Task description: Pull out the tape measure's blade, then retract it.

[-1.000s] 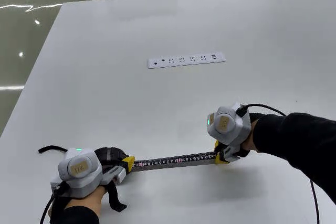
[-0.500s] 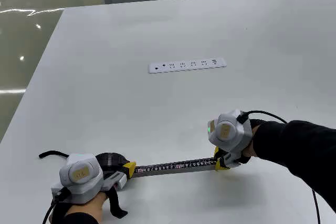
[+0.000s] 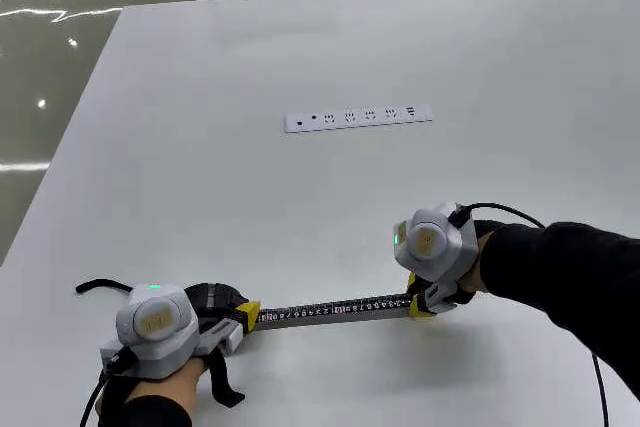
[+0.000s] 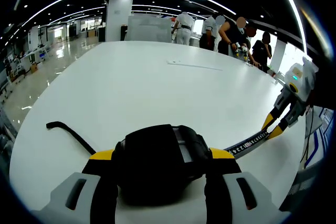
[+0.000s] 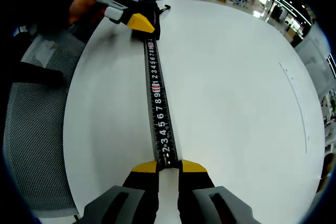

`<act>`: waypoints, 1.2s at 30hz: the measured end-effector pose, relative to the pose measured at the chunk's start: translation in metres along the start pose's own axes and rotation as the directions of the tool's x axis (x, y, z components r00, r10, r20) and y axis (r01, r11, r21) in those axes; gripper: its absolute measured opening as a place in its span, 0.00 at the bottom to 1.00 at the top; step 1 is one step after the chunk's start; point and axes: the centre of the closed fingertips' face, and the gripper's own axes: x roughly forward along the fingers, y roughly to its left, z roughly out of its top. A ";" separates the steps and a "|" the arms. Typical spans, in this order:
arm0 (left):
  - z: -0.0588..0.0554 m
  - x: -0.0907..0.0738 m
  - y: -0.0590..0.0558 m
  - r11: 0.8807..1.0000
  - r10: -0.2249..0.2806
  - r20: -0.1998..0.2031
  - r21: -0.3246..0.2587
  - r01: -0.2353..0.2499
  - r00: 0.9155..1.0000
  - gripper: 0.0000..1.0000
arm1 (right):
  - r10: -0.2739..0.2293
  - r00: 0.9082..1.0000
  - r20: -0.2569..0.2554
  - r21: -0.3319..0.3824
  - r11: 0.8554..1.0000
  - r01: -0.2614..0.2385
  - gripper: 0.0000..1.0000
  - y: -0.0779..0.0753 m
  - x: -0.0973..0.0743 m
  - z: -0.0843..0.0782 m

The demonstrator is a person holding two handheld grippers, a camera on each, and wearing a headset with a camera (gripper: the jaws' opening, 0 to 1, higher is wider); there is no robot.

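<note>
Currently, the blade (image 3: 330, 310) spans the same stretch between the two grippers as it did a second ago. No further length has come out, so the pull-out stage appears complete and retraction is judged to be next. The left gripper (image 3: 232, 321) is clamped around the black tape measure case (image 4: 157, 161), which rests on the white table (image 3: 300, 207) near its front edge. The right gripper (image 5: 168, 167) is closed on the blade's tip and holds it low along the table, well apart from the power strip (image 3: 358, 117).
</note>
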 end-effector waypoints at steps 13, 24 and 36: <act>0.000 0.000 0.000 1.000 0.001 -0.008 -0.002 -0.001 1.000 0.62 | 0.000 1.000 -0.009 -0.004 1.000 0.000 0.09 0.000 0.001 0.002; -0.001 0.000 0.000 1.000 -0.001 -0.013 0.000 0.001 1.000 0.62 | -0.005 1.000 -0.011 0.011 1.000 0.005 0.09 0.000 0.001 0.003; 0.000 0.001 -0.001 1.000 0.001 -0.015 0.000 -0.001 1.000 0.62 | -0.001 1.000 -0.017 0.002 1.000 0.001 0.09 0.000 0.002 0.006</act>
